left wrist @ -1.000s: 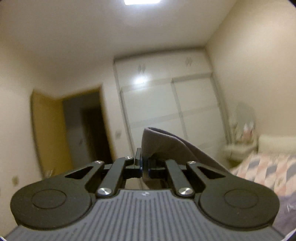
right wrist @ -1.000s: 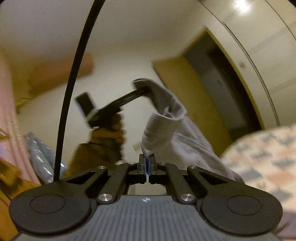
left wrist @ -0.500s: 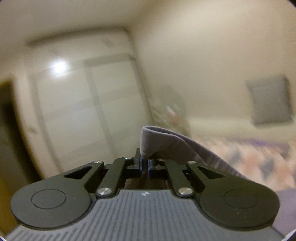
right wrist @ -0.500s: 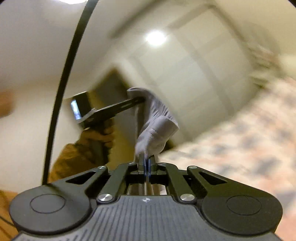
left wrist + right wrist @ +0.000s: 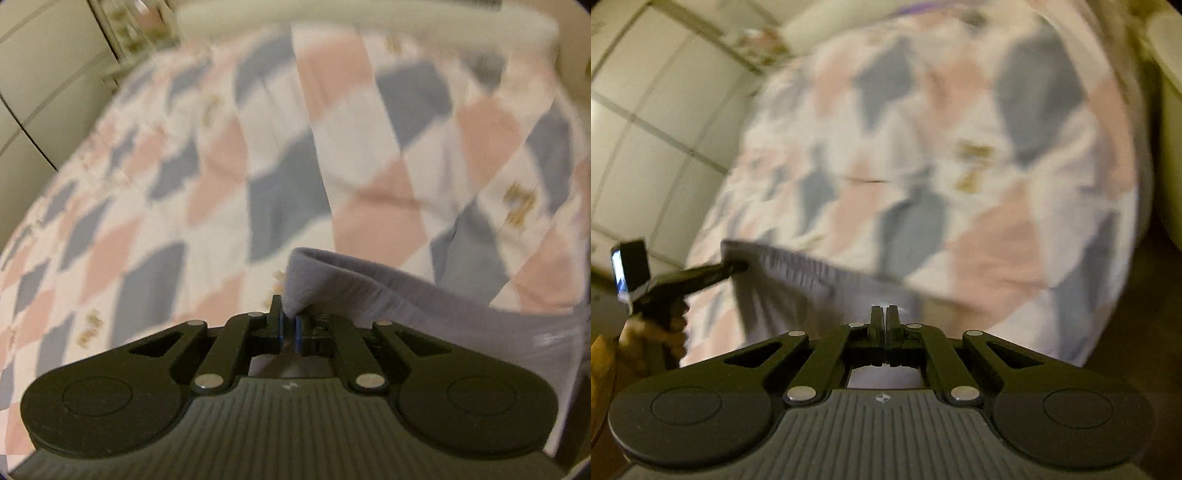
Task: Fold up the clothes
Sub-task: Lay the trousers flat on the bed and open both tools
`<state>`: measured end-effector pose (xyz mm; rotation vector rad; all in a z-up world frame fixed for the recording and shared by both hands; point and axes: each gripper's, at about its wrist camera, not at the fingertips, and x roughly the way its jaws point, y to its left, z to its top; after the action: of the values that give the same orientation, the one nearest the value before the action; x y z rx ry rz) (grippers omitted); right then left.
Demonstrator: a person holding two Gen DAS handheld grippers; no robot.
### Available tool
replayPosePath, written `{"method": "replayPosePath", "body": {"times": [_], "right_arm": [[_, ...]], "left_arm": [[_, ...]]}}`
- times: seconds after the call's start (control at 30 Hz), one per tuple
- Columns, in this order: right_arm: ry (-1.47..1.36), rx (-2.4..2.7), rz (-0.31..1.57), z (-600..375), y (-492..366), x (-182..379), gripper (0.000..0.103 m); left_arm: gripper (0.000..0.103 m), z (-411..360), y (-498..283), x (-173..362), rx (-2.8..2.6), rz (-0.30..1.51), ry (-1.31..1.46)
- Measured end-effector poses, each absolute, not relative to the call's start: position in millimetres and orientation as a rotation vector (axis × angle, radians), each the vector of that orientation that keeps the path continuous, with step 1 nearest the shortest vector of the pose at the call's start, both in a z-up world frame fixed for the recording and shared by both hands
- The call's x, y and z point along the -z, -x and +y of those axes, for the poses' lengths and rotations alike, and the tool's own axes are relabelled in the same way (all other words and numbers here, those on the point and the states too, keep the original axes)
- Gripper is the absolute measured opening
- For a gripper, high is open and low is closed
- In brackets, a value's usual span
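A grey garment [image 5: 406,295] is stretched between both grippers above the bed. My left gripper [image 5: 289,326] is shut on one corner of it, and the cloth runs off to the right. In the right wrist view my right gripper [image 5: 885,317] is shut on the other end of the grey garment [image 5: 798,273], whose gathered edge spans left to the left gripper [image 5: 737,266], held by a person's hand [image 5: 661,325]. Both views are blurred by motion.
Below lies a bed with a quilt [image 5: 258,155] in pink, blue-grey and white diamonds. A white wardrobe [image 5: 653,122] stands at the left. The pale headboard [image 5: 369,14] runs along the far end, and dark floor [image 5: 1137,332] shows at the right.
Both grippers have swung down from pointing at the ceiling and wardrobe to pointing at the bed. The garment, bunched before, is now pulled out wide between them. Both stayed shut.
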<state>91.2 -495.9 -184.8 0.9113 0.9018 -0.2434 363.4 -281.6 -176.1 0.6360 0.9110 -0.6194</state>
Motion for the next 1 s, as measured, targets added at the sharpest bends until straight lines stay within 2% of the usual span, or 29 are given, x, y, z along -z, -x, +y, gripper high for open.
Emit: {"method": "replayPosePath", "body": {"times": [0.03,0.13,0.2,0.23,0.27,0.4,0.47,0.73,1.0], "right_arm": [[-0.916,0.251,0.936,-505,-95,199,0.0],[-0.936,0.234,0.998,-513,-95,221,0.008],[-0.926,0.221,1.044,-512,-101,231,0.018],[-0.923,0.212,1.063,-510,-104,234,0.022],[-0.92,0.205,1.079,-509,-107,237,0.027],[-0.906,0.17,1.127,-506,-125,244,0.034],[-0.888,0.157,1.141,-505,-137,248,0.042],[-0.806,0.137,1.173,-483,-171,250,0.048],[-0.732,0.171,1.154,-449,-175,238,0.05]], "left_arm": [[0.01,-289,-365,193,0.617,0.934,-0.661],[0.016,-302,-366,233,0.567,0.965,-0.704],[0.023,-299,-366,241,0.541,0.984,-0.706],[0.032,-298,-367,242,0.529,0.982,-0.713],[0.037,-296,-368,241,0.518,0.977,-0.716],[0.042,-280,-375,221,0.471,0.977,-0.685],[0.056,-266,-371,201,0.444,0.973,-0.664],[0.056,-212,-354,158,0.359,0.957,-0.577],[0.055,-116,-303,149,0.262,1.031,-0.418]]}}
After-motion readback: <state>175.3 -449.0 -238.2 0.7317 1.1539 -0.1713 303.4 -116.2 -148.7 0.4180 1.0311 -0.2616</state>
